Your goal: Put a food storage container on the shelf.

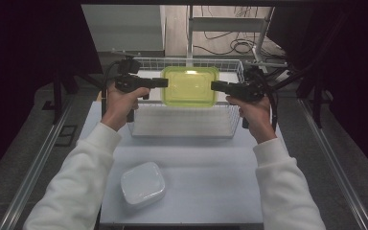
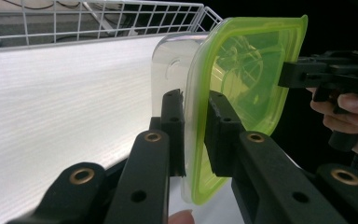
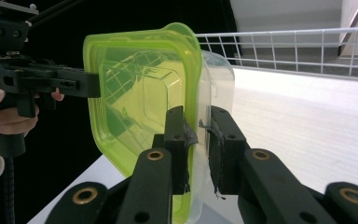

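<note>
A clear plastic container with a translucent green lid [image 1: 189,86] hangs over a white wire basket [image 1: 182,125], held from both sides. My left gripper [image 1: 165,82] is shut on the container's left edge and my right gripper [image 1: 214,85] on its right edge. In the left gripper view the jaws [image 2: 196,100] pinch the lid's rim, the green lid [image 2: 247,70] faces right, and the right gripper [image 2: 289,74] holds the far edge. In the right gripper view the jaws [image 3: 198,116] clamp the rim of the container [image 3: 140,93], with the left gripper [image 3: 93,85] on the far edge.
A white lidded container [image 1: 143,183] sits on the white table [image 1: 211,163] near the front left. The basket's wire walls [image 2: 98,18] [image 3: 298,46] rise around a flat white floor. Dark stands and rails flank the table on both sides.
</note>
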